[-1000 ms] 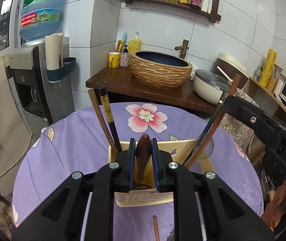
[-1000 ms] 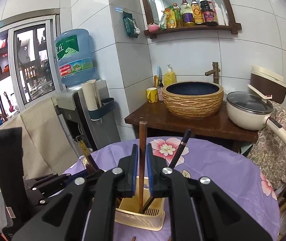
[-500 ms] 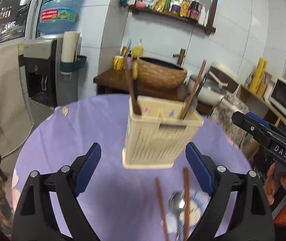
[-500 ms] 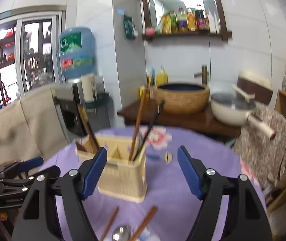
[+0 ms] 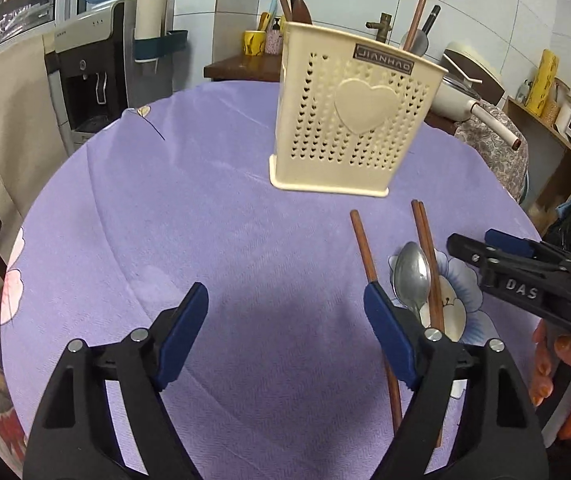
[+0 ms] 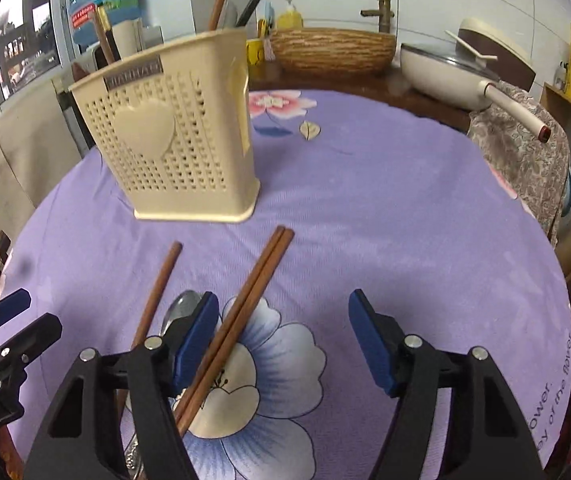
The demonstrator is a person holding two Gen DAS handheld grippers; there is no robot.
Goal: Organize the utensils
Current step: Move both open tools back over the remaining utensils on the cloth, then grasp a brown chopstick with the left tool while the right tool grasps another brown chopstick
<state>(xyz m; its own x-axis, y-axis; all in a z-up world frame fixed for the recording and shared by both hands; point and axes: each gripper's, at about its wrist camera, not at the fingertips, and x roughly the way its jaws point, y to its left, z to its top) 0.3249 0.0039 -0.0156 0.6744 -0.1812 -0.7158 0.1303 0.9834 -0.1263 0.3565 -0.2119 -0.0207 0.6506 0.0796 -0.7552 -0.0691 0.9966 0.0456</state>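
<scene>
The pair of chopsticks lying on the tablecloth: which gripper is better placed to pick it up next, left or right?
Right, probably. The right gripper is open with the pair of chopsticks already lying between its fingers. The left gripper is open over bare tablecloth, with the pair outside its fingers.

A home kitchen: white tiled walls, a water dispenser (image 5: 97,64), a woven basin (image 6: 333,50) with a tap (image 6: 383,14), a pan (image 6: 445,70), and a round table (image 5: 205,208) with purple flowered cloth.
</scene>
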